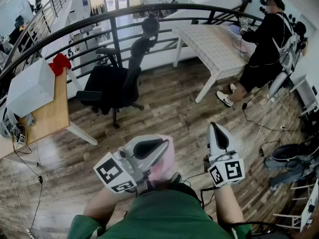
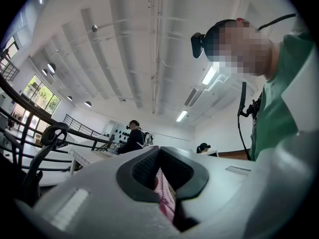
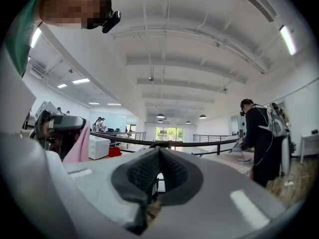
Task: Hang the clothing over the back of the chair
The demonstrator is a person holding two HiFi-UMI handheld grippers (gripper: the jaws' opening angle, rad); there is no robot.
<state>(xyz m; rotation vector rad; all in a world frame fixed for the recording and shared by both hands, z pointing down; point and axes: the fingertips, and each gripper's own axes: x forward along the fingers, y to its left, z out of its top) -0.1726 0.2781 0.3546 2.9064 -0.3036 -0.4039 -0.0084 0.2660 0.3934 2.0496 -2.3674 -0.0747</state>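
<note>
The black office chair (image 1: 124, 78) stands on the wood floor by the curved railing, its back toward the upper right; its headrest (image 2: 52, 133) shows at the left of the left gripper view. My left gripper (image 1: 149, 151) is near the bottom of the head view, well short of the chair, shut on a pink piece of clothing (image 1: 165, 164). The pink cloth (image 2: 164, 195) is pinched between that gripper's dark pads (image 2: 144, 171). My right gripper (image 1: 218, 133) is beside it, shut, with nothing in its jaws. The pink cloth (image 3: 79, 146) also hangs at the left of the right gripper view.
A wooden desk (image 1: 50, 116) with a white box (image 1: 30, 86) and a red item (image 1: 61, 62) stands at the left. A white table (image 1: 214, 44) and a person in black (image 1: 264, 44) are at the right. The black railing (image 1: 114, 19) runs behind. Cables (image 1: 259, 128) cross the floor.
</note>
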